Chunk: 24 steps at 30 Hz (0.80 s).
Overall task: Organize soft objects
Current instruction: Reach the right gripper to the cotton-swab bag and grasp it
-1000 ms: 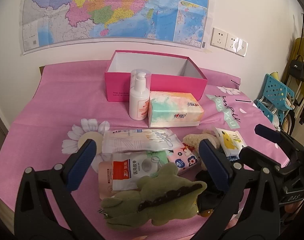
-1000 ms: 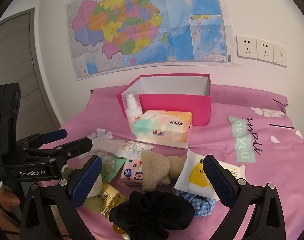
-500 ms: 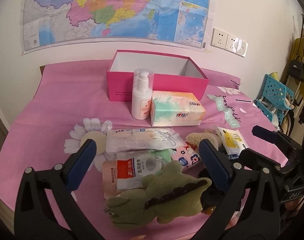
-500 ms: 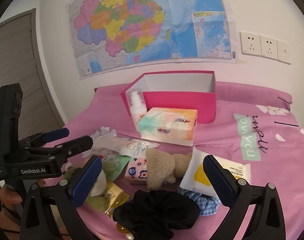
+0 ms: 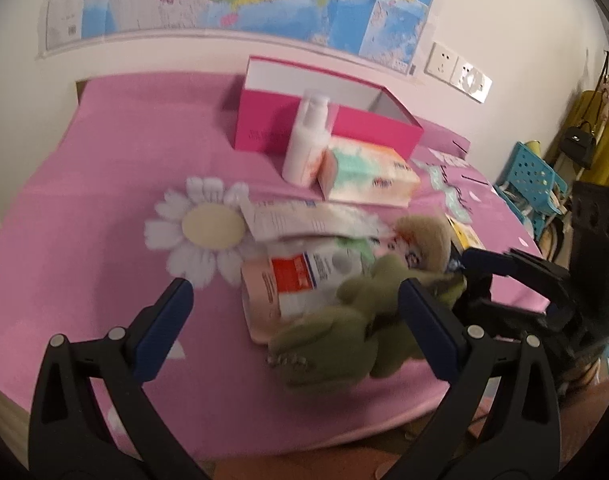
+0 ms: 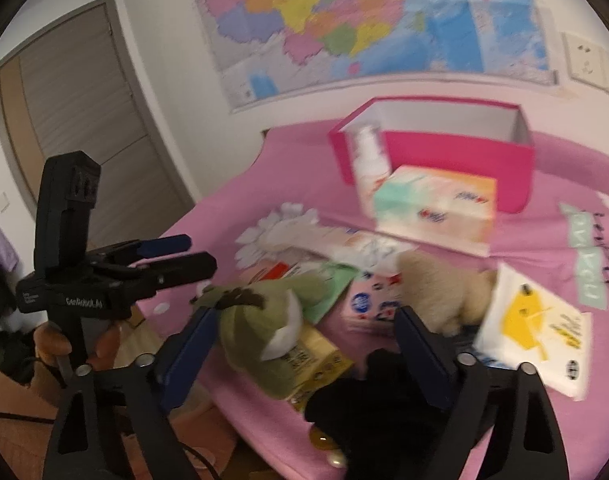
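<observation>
Here, both grippers, left (image 5: 292, 328) and right (image 6: 304, 348), hover with jaws spread wide, gripping nothing. The green plush (image 5: 352, 332) lies at the left one's 2 o'clock; the pink box (image 5: 328, 132) stands at 12.

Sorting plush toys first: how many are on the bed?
2. Green plush at the near edge between the right gripper's fingers; beige plush behind it. Others may be hidden.

Only "GenRobot.AI" reads clearly, printed in white on the left gripper (image 6: 160, 254), left of the right jaws.
</observation>
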### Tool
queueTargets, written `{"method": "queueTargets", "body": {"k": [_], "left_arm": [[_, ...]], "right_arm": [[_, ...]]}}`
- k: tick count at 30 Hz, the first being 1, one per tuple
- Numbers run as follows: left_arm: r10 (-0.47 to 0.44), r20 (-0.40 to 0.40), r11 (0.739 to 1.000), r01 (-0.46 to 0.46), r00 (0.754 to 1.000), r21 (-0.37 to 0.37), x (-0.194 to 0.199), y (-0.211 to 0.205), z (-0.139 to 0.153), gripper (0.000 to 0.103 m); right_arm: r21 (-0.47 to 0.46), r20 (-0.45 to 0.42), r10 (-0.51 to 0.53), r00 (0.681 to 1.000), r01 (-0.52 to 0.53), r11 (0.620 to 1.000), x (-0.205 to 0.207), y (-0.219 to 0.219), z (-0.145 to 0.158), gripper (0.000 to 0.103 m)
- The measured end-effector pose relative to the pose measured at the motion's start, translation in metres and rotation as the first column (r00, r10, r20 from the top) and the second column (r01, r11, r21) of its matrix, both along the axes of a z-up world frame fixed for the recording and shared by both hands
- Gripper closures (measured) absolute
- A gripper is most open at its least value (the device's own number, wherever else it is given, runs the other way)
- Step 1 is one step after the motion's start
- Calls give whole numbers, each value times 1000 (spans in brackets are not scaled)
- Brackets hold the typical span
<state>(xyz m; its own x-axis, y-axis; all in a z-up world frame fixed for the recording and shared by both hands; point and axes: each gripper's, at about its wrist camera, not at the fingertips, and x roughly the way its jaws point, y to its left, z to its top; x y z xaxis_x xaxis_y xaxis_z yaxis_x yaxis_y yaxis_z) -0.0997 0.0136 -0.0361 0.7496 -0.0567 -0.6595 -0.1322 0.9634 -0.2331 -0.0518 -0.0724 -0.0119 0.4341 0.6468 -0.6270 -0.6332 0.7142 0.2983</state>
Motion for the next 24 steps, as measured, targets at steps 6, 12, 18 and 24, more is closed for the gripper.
{"method": "queueTargets", "body": {"k": [6,12,18,24], "left_arm": [[-39,-3,999,38,999,-39,-4,10,-4,1],[-39,-10,996,38,999,-81,25,34,-4,6],[-87,-80,993,80,993,-90,67,45,-10,18],[-150,-158,984,131,976,-121,103,52,-22,18]], "right_arm": [[25,-17,44,999,-44,999,11,6,4,27],[35,-39,19,999,-18,999,41,10,11,28],[-48,-137,-39,990,32,998,96,25,-5,41],[-90,-339,-56,939,27,996,146,27,-39,40]]}}
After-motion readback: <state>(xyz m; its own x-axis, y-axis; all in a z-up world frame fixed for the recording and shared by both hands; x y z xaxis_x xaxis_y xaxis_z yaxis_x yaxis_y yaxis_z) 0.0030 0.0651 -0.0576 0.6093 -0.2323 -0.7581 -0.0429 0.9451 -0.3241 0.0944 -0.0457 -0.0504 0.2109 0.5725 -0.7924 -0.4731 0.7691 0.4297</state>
